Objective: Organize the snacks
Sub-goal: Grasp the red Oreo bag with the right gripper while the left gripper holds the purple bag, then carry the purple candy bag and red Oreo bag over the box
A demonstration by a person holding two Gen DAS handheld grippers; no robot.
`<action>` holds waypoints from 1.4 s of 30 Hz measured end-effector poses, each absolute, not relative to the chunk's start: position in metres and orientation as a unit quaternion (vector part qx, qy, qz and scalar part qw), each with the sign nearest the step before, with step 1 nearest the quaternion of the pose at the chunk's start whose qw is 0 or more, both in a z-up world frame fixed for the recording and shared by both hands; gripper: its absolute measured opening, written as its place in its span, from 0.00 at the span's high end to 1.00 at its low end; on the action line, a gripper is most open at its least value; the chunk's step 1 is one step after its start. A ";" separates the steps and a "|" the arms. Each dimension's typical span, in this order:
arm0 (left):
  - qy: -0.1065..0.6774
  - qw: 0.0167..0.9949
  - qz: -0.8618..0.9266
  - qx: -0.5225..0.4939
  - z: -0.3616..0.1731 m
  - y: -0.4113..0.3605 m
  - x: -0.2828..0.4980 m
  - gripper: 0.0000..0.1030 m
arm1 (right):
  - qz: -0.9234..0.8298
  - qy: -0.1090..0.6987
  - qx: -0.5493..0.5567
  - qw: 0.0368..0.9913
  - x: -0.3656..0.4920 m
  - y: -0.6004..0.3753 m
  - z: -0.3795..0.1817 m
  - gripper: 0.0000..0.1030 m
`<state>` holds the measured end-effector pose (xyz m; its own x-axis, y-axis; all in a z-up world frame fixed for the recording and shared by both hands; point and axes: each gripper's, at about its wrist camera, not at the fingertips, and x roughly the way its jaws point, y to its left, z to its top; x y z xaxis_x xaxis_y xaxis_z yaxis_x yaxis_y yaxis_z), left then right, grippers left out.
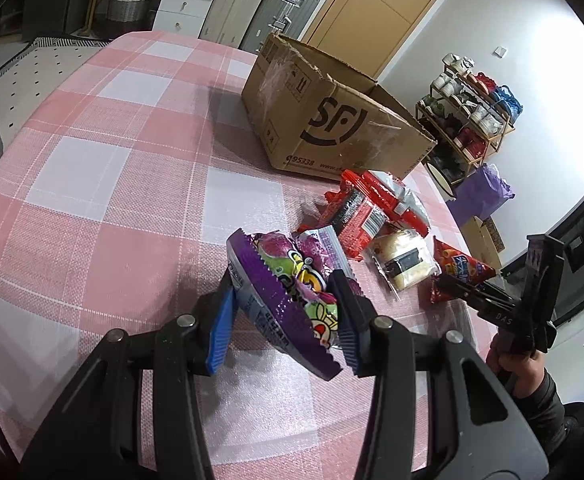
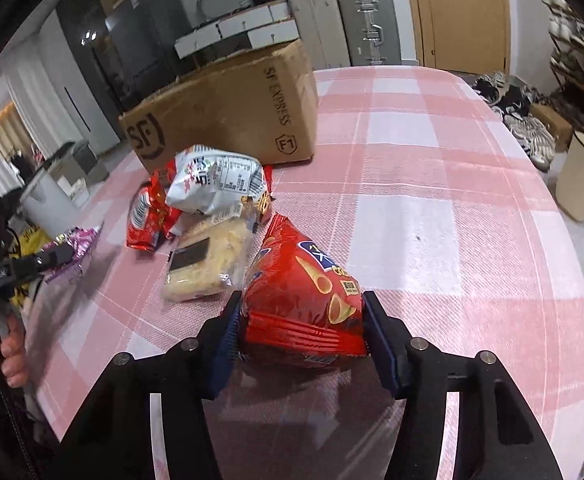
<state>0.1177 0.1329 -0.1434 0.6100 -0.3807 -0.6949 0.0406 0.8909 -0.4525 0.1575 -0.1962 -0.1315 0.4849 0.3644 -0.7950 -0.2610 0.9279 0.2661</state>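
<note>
Two grippers in play, both loaded. Saw the left gripper point(image 1: 286, 292) closest in its own view, pinching a purple pack point(image 1: 276, 264) between blue pads point(image 1: 220, 332), with the pack tilted and held clear of the table point(image 1: 112, 160). Noticed its shadow on the pink and white checked cloth right underneath.

Over on the right wrist view, found the right gripper point(image 2: 301, 312) clamped around the near end of a red bag point(image 2: 303, 280), pads pressed against both sides. Looked like the bag was still lying on the cloth, but couldn't say for sure. Caught a bit of hand point(image 1: 507, 364) gripping that tool's handle at the edge of the left view.

Just past the red bag, spotted a clear bread pack point(image 2: 208, 260) lying flat, nearly touching it. Beyond that, saw a white bag point(image 2: 216, 184) sitting partly on a red pack point(image 2: 148, 220), all bunched close together.

Behind the pile, found an open cardboard box point(image 1: 331, 120) with an SF logo, standing right by the white bag. Couldn't see inside it from either angle.

Further back, off the table, made out suitcases point(image 1: 288, 4), a wooden door point(image 1: 379, 0) and a shoe rack point(image 1: 471, 120) against the wall.
</note>
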 end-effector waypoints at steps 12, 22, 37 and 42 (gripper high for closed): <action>0.401 0.889 -0.130 -0.182 -0.117 0.123 0.106 0.59 | 0.213 0.421 0.125 0.872 0.133 -0.214 -0.082 0.44; 0.381 0.904 -0.136 -0.140 -0.083 0.106 0.097 0.59 | 0.267 0.381 0.131 0.875 0.129 -0.190 -0.032 0.44; 0.331 0.927 -0.147 -0.102 -0.010 0.098 0.113 0.59 | 0.306 0.333 0.096 0.887 0.152 -0.160 0.042 0.44; 0.317 0.931 -0.155 -0.096 0.013 0.094 0.121 0.59 | 0.322 0.321 0.082 0.887 0.170 -0.149 0.061 0.44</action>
